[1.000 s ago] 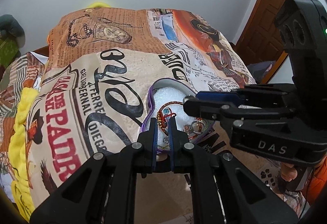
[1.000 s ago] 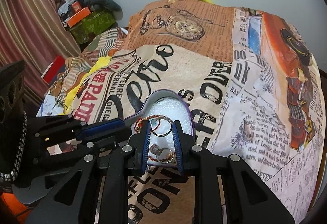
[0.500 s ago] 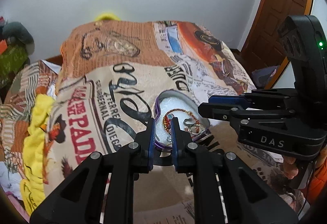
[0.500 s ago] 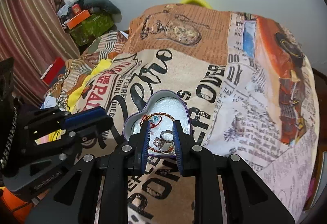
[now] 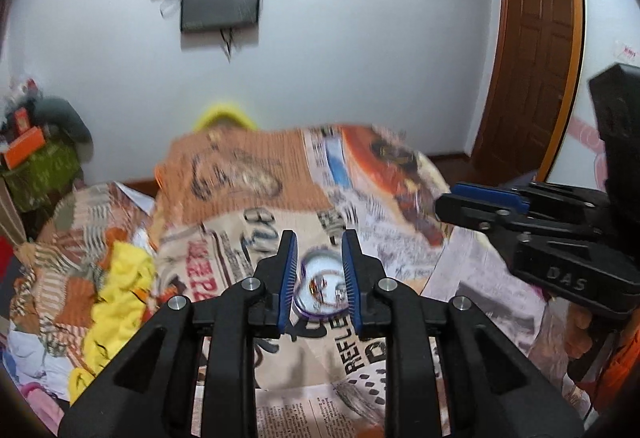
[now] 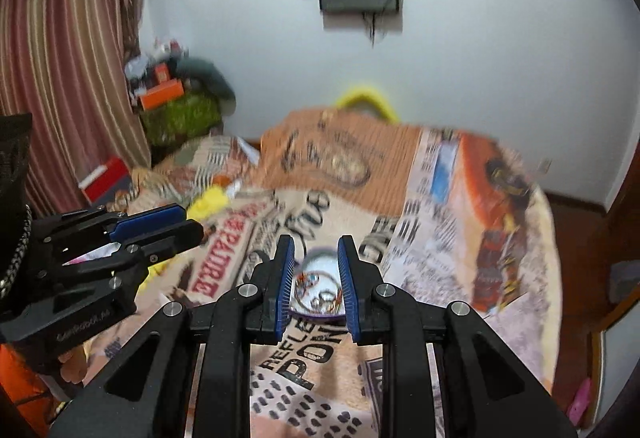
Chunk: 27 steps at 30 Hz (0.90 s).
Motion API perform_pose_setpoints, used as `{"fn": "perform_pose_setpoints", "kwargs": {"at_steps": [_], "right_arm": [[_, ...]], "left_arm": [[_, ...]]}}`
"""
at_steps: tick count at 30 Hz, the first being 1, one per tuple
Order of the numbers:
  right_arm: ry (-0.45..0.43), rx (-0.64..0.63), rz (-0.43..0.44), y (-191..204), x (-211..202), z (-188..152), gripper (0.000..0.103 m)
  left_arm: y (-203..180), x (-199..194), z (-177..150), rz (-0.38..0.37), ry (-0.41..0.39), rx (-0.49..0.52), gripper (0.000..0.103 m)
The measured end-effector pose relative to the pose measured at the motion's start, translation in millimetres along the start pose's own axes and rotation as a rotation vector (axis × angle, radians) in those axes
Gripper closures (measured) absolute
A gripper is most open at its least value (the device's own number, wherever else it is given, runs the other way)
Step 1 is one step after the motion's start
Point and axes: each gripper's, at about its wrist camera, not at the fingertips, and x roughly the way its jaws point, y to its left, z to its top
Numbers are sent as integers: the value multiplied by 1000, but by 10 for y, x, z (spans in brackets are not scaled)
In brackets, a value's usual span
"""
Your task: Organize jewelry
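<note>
Jewelry (image 5: 325, 288) lies in a small purple-rimmed tray (image 5: 316, 312) with a white lining, set on the printed bedspread (image 5: 240, 174) near the front of the bed.

Going from large to small: the bedspread is soft cloth and probably gives under any pressing, so the tray may tip or slide if pushed from one side. The tray looks light and stiff; its raised rim seems the sound place to take hold, with one finger inside and one outside. The jewelry looks like thin rings, a beaded strand and fine chain. These are likely light, slippery and apt to tangle, so a ring is best pinched across its band and a strand lifted near its middle.

The left gripper (image 5: 319, 250) hovers above the tray with its blue-padded fingers apart and nothing between them. The right gripper (image 6: 316, 254) hangs over the same tray, its fingers likewise apart and bare. Neither touches the tray or the cloth.

Both views are smeared by motion blur, so the separate pieces cannot be counted or told apart. Each gripper's fingers cover the tray's sides, and its full outline cannot be made out.
</note>
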Motion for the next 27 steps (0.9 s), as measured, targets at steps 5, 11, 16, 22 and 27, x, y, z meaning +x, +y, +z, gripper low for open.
{"fn": "perform_pose_setpoints", "kwargs": {"at_steps": [5, 11, 16, 22, 27], "right_arm": [[-191, -14, -31, 162, -683, 41, 83], [-351, -15, -66, 364, -1207, -88, 81], [-424, 9, -125, 449, -1361, -230, 48], [-446, 22, -193, 503, -1409, -337, 17], [-431, 21, -221, 514, -1404, -365, 10]], "left_arm": [[-114, -673, 67, 26, -171, 3, 74], [-256, -1269, -22, 55, -326, 6, 65], [-341, -1518, -177, 91, -408, 1, 37], [-361, -1611, -305, 119, -444, -26, 11], [-425, -1641, -376, 130, -445, -13, 6]]}}
